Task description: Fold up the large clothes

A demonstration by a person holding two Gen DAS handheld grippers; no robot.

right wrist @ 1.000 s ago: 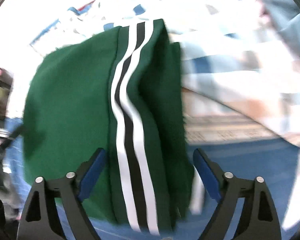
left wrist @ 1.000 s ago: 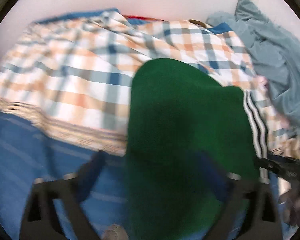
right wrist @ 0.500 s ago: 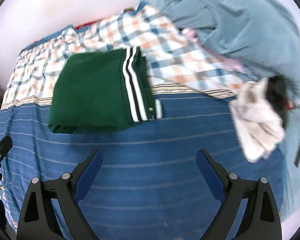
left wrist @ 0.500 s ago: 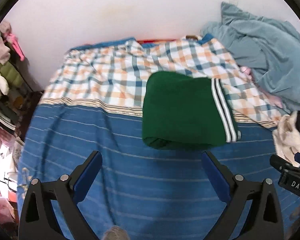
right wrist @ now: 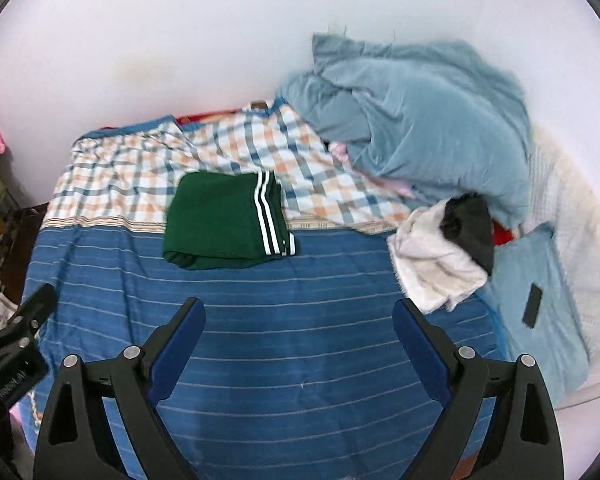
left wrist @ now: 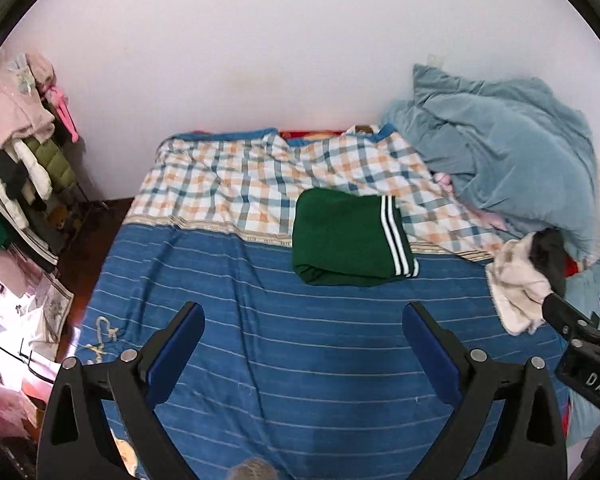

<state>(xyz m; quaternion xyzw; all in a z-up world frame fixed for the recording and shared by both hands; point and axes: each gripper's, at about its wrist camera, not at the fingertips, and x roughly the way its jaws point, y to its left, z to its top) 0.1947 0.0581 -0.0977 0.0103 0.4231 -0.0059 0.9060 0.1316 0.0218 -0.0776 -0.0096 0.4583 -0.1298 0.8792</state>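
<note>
a second ago the green garment filled both wrist views, hanging between the fingers; now both grippers have pulled well back and it lies on the bed as a neat folded block, which reads as this piece being finished and set down

going left to right in the left wrist view: a rack of hanging clothes at the far left edge, then the bed with its blue striped cover, then the green garment sitting across the line where the blue cover meets the checked sheet, white stripes along its right side, then a crumpled white and black pile just right of it, with a heaped grey-blue blanket behind

the left gripper has its jaws spread wide, nothing between them, touching nothing, hovering over the bare blue cover well short of the garment

the right gripper is likewise spread wide and empty over the cover (the garment shows up and to the left of it, the white and black pile nearer on the right)

my guess is that pile is the next piece to pick up and fold, since it is the only loose clothing within reach
</note>
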